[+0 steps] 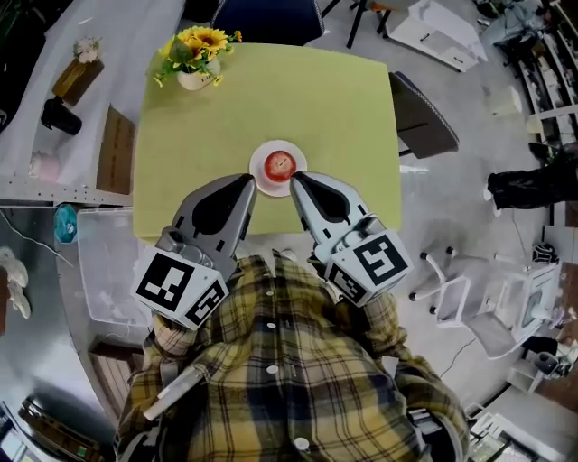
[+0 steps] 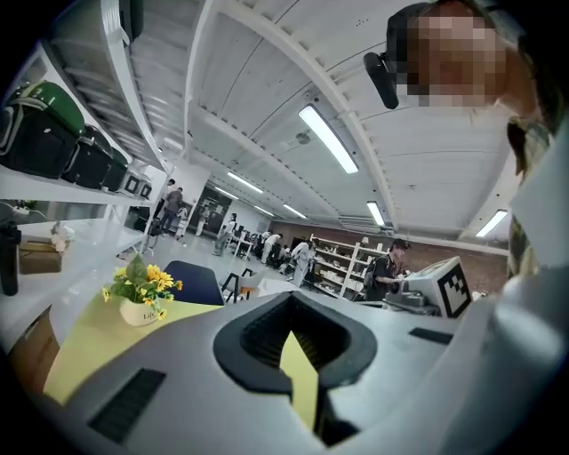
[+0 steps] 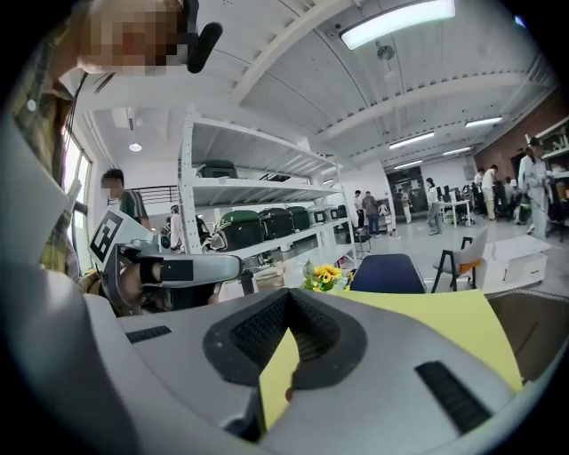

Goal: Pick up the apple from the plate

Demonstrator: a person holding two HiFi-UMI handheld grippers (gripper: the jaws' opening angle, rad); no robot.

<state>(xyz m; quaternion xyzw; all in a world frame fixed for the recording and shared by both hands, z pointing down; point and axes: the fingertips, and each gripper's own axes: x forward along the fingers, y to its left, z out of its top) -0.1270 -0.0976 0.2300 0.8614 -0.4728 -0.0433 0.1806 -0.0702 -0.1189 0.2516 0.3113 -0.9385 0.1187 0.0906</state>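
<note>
A red apple (image 1: 280,163) lies on a small white plate (image 1: 258,166) near the front edge of the yellow-green table (image 1: 271,99). My left gripper (image 1: 250,180) points at the plate's left rim with its jaws shut and nothing between them. My right gripper (image 1: 294,177) points at the plate's right rim, jaws together and empty, its tip close beside the apple. In both gripper views the jaws meet at a narrow slit that shows only yellow tabletop. The apple is hidden behind the jaws there.
A white pot of yellow flowers (image 1: 197,56) stands at the table's far left corner. A dark blue chair (image 1: 266,18) sits behind the table and a grey chair (image 1: 424,117) on its right. Shelving (image 1: 54,108) runs along the left.
</note>
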